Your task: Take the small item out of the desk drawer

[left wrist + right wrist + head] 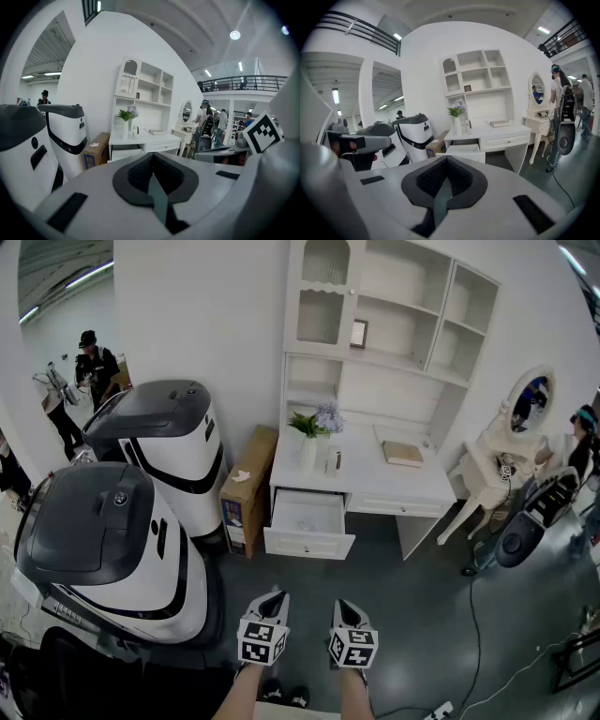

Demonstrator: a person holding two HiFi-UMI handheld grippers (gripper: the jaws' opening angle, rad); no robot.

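Two jaw pairs closed, empty: left gripper (274, 597), right gripper (348, 606); white drawer (309, 543) open.

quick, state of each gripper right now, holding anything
left gripper: closed, holding nothing
right gripper: closed, holding nothing

The left gripper (273, 599) and right gripper (348, 609) hang side by side, well apart from the open desk drawer (309, 541).
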